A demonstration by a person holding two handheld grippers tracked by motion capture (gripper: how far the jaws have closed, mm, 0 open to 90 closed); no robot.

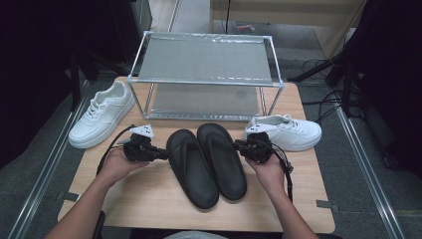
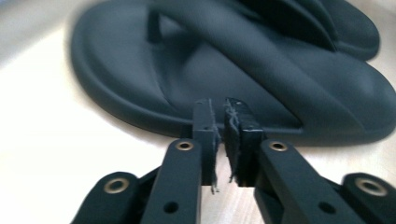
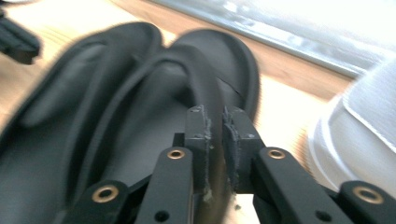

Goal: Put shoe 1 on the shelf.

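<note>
Flip-flops, a black pair, lay side by side on the desk in front of the metal rack, toes toward it, between two white sneakers. We held our left tool at the outer edge of the left flip-flop and our right tool at the right flip-flop, each with jaws parted by a narrow gap and nothing pinched. We judged a firm bite on each thick rim would work best. Their matte foam looked smooth, with broad moulded straps.
</note>
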